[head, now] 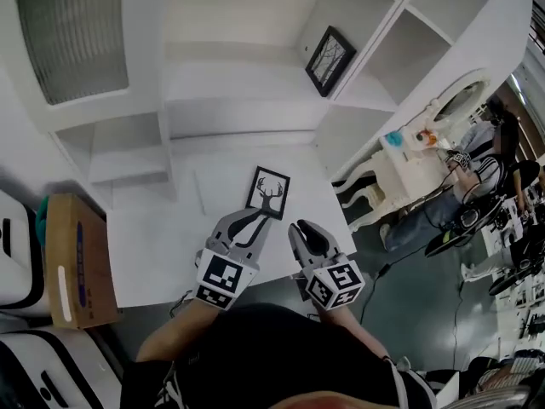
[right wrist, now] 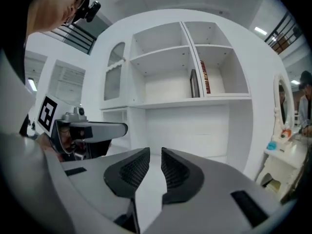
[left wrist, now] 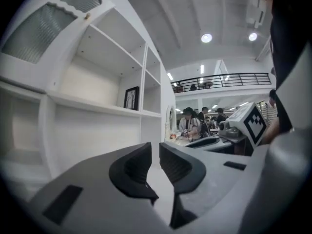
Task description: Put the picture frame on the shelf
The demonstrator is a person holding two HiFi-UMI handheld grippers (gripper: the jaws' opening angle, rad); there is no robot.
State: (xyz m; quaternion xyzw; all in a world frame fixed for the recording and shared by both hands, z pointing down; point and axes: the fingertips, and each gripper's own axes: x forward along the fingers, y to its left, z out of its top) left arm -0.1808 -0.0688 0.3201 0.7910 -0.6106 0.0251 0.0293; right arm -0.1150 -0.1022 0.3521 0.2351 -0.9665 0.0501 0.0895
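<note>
On the tabletop (head: 170,245): picture frame (head: 268,192) lies flat.
Left gripper (head: 254,218): jaws narrow, empty; frame at one o'clock.
Right gripper (head: 304,230): jaws narrow, empty; frame at eleven o'clock.

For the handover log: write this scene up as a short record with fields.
deer frame: flat on the white table, not held
second frame: stands in a shelf compartment
left gripper: jaws slightly apart, empty, tips near deer frame
right gripper: jaws slightly apart, empty, beside the left
task: deer frame not yet on shelf
</note>
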